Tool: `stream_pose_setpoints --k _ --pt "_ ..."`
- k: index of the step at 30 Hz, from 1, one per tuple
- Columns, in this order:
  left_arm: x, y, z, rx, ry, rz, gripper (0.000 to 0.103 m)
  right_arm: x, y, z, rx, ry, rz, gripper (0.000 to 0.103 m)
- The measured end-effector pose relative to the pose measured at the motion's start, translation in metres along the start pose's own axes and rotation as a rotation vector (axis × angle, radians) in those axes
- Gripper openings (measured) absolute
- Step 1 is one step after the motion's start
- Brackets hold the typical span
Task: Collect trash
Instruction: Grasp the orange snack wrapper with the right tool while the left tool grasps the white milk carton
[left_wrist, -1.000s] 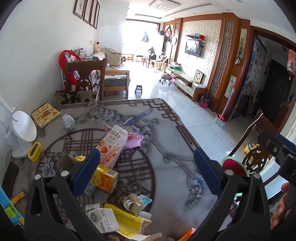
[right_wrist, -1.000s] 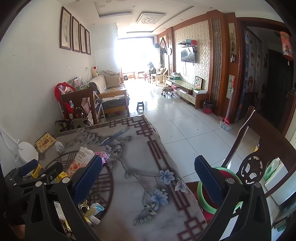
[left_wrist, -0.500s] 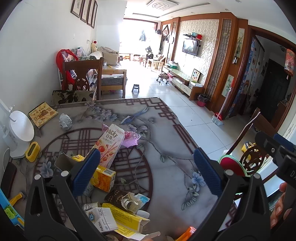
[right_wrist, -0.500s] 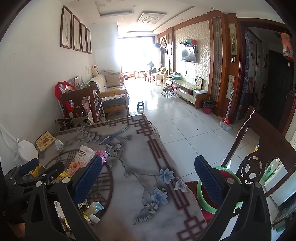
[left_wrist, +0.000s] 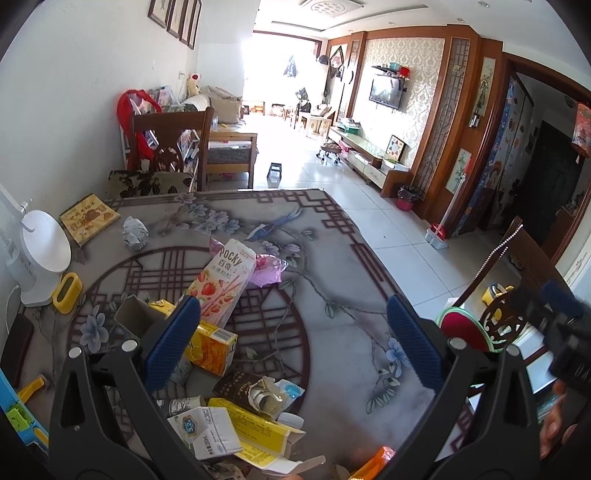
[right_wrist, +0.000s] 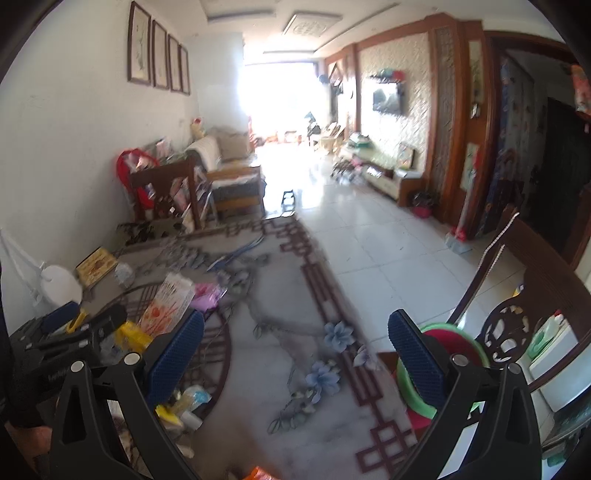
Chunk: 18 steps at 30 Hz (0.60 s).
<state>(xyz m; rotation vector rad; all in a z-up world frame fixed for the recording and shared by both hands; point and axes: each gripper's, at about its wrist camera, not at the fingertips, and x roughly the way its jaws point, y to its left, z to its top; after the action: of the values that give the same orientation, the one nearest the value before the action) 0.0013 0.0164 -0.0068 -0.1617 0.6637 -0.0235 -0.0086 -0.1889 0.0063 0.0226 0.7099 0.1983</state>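
Note:
Trash lies scattered on the patterned table (left_wrist: 332, 266): a Pocky box (left_wrist: 221, 280), a pink wrapper (left_wrist: 267, 267), an orange juice carton (left_wrist: 212, 345), a crumpled paper ball (left_wrist: 135, 233), a dark packet (left_wrist: 240, 386) and a white milk carton (left_wrist: 207, 432). My left gripper (left_wrist: 293, 339) hovers open above the pile, nothing between its blue pads. My right gripper (right_wrist: 295, 352) is open over the table's right half, also empty; the Pocky box (right_wrist: 170, 302) sits to its left. A green-rimmed red bin (right_wrist: 448, 354) stands off the table's right edge.
A white fan (left_wrist: 37, 258), a yellow object (left_wrist: 66, 293) and a booklet (left_wrist: 88, 218) sit at the table's left. Wooden chairs stand at the far end (left_wrist: 166, 147) and at the right (right_wrist: 517, 295). Tiled floor (right_wrist: 388, 251) stretches beyond.
Both grippers have drifted slightly; the right wrist view is now blurred by motion and tilted lower toward the table. Neither gripper has shut or taken anything.

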Motion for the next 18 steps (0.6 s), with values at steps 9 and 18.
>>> stream_pose_setpoints --k 9,18 --pt "-0.004 0.062 -0.019 -0.076 0.075 0.049 0.099 0.078 0.023 -0.127 -0.068 0.626 0.290 0.096" --pt "-0.023 0.116 -0.054 -0.140 0.131 0.137 0.099 0.105 0.056 -0.172 -0.190 0.783 0.307 0.089"
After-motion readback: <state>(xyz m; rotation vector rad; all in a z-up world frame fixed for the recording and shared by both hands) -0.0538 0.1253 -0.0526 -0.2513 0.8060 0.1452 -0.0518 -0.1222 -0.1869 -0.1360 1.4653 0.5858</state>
